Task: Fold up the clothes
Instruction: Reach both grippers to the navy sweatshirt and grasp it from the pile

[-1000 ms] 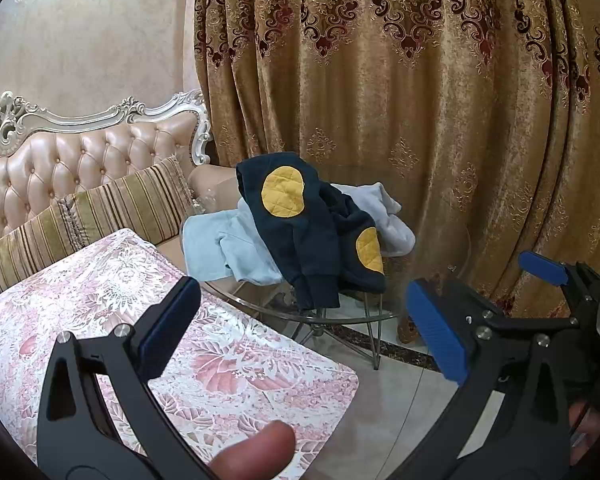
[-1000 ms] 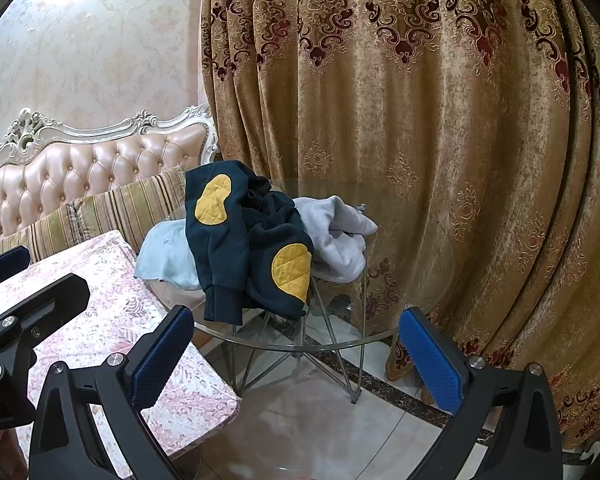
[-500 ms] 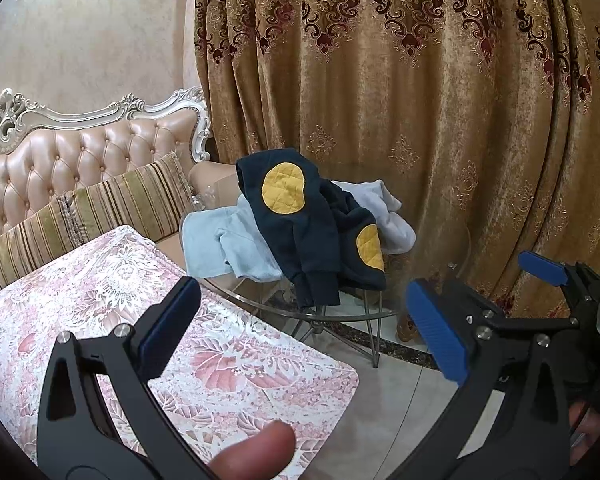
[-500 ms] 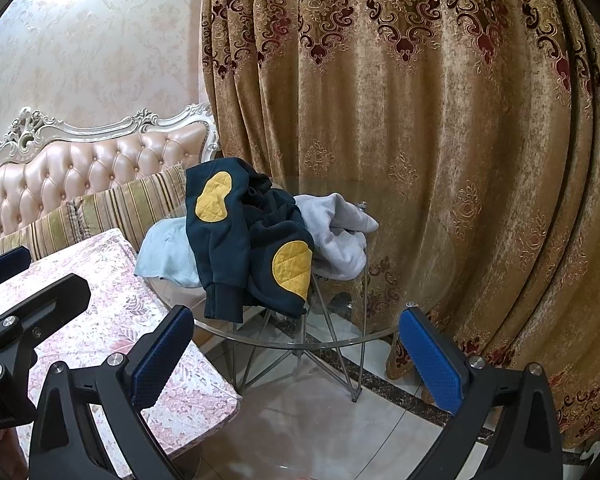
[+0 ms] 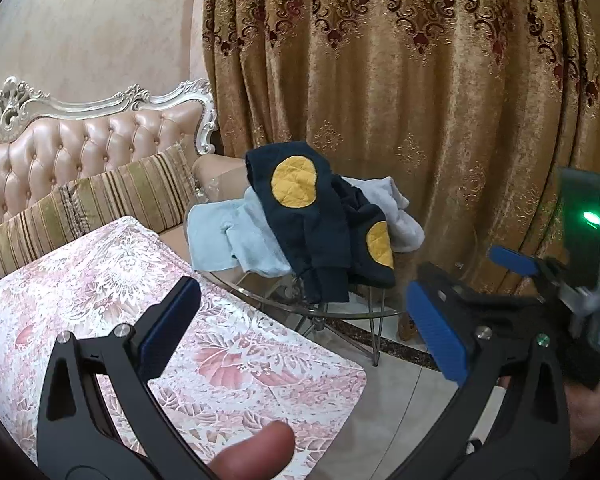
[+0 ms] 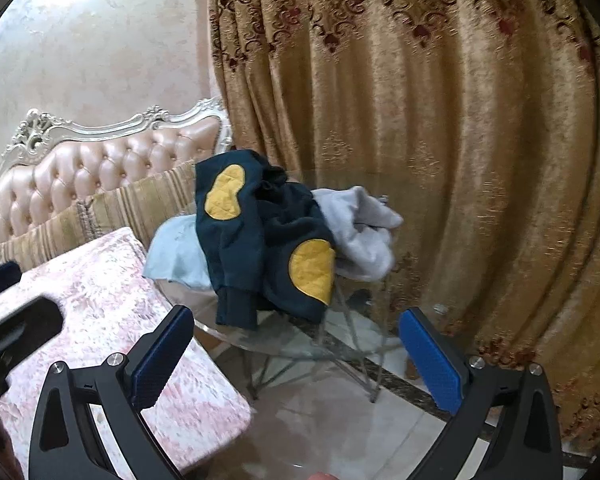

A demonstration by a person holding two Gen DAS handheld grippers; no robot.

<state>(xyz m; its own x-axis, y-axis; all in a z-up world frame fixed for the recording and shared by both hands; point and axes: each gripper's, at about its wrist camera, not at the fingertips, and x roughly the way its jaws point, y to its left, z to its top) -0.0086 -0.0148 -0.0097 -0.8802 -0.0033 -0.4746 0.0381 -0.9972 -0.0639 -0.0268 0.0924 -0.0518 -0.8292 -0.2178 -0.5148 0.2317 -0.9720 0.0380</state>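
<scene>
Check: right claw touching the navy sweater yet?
Apart. In the right wrist view the right claw stands open, with bare glass tabletop and floor showing between its pads and the navy sweater hanging off the table edge beyond.

Heavy gold curtains (image 5: 440, 120) with dark red scrollwork hang to the pale tiled floor (image 6: 340, 432). Left of them runs a blotchy pinkish-beige wall (image 5: 100, 28). A tufted pink leather sofa (image 5: 80, 148) with a carved white frame carries striped cushions (image 5: 112, 200).
</scene>
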